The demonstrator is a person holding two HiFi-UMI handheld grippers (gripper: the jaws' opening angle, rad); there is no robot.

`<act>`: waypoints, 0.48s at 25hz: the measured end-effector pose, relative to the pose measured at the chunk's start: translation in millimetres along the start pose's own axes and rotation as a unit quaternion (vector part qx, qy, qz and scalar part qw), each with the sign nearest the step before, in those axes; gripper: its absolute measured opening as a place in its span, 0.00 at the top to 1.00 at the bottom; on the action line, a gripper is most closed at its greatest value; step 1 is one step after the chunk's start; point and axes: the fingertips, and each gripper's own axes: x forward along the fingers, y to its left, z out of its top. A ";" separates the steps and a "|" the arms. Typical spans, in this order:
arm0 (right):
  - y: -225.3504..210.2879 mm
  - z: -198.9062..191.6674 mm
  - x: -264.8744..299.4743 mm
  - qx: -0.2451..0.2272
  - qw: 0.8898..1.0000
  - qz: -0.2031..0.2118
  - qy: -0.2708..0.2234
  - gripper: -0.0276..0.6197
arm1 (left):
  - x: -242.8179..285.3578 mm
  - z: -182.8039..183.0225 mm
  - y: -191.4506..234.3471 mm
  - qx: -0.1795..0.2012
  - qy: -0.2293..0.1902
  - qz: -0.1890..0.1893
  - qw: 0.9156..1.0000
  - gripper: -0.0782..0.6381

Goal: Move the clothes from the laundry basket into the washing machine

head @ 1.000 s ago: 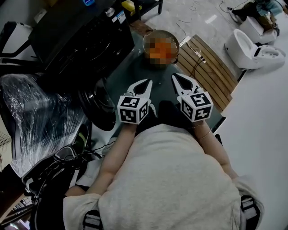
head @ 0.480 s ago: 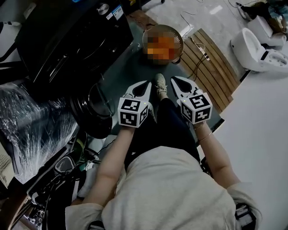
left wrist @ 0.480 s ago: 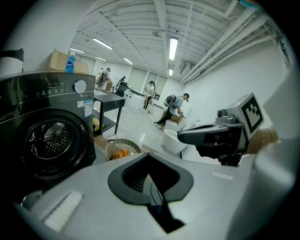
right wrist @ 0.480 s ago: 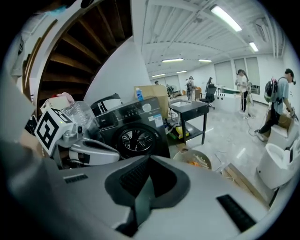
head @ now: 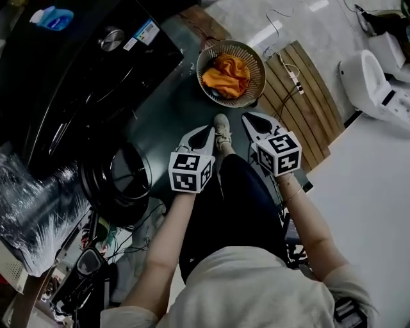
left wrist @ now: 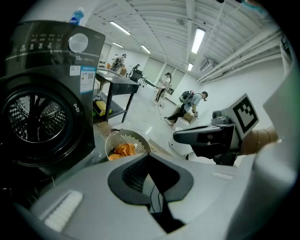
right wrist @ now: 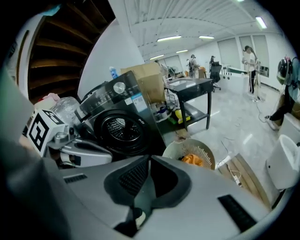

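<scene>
A round slatted laundry basket (head: 206, 54) stands on the floor ahead of me with orange clothes (head: 227, 75) in it. To the left is the black washing machine (head: 96, 70), its round door (head: 120, 182) swung open. My left gripper (head: 206, 131) and right gripper (head: 251, 119) are held side by side above my leg, short of the basket, both shut and empty. In the left gripper view the drum (left wrist: 33, 117) is at the left and the basket (left wrist: 136, 139) lies beyond the shut jaws. In the right gripper view the basket (right wrist: 206, 151) and clothes (right wrist: 193, 160) lie ahead.
A wooden slatted board (head: 304, 96) with a power strip lies right of the basket. A white toilet-like fixture (head: 375, 80) stands at the far right. Plastic-wrapped clutter (head: 35, 218) and cables sit at the lower left. A blue bottle (head: 54, 16) rests on the washer. My shoe (head: 222, 127) is between the grippers.
I have stepped nearer the basket, and it now shows plainly. Both grippers have come down and forward toward it, still side by side and shut. The washer door has slid lower left in view.
</scene>
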 end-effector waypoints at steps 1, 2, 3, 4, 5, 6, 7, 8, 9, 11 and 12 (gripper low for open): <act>-10.0 -2.3 13.5 0.003 1.000 0.001 0.006 0.95 | 13.7 -2.3 5.9 -0.008 0.006 0.002 1.000 0.88; -19.7 -5.8 27.2 0.008 1.000 0.000 0.012 0.95 | 27.2 -3.9 11.1 -0.014 0.010 0.002 1.000 0.88; -29.3 -10.4 40.8 0.013 1.000 -0.002 0.018 0.95 | 40.3 -4.4 15.5 -0.017 0.012 0.000 1.000 0.88; -39.4 -15.2 54.7 0.019 1.000 -0.005 0.023 0.94 | 53.4 -3.5 20.1 -0.019 0.011 -0.002 1.000 0.88; -50.2 -19.5 69.5 0.023 0.999 -0.010 0.026 0.94 | 67.1 -1.9 25.8 -0.020 0.008 -0.003 1.000 0.88; -61.2 -23.3 85.0 0.027 0.999 -0.016 0.028 0.94 | 81.3 -0.7 33.2 -0.021 0.005 -0.005 1.000 0.88; -71.5 -27.8 100.7 0.030 0.999 -0.023 0.029 0.94 | 95.4 -1.7 41.5 -0.022 0.004 -0.006 1.000 0.88; -80.1 -34.2 115.4 0.033 0.999 -0.029 0.031 0.94 | 108.6 -6.1 49.9 -0.024 0.007 -0.008 1.000 0.88; -87.6 -42.5 129.0 0.037 0.998 -0.034 0.035 0.94 | 121.0 -13.2 58.1 -0.026 0.013 -0.008 1.000 0.88; -103.1 -58.5 155.6 0.047 0.997 -0.042 0.044 0.90 | 145.3 -26.6 75.1 -0.023 0.023 -0.008 0.999 0.88; -111.3 -65.1 169.1 0.054 0.996 -0.044 0.048 0.83 | 156.8 -30.8 83.1 -0.018 0.025 -0.010 0.999 0.88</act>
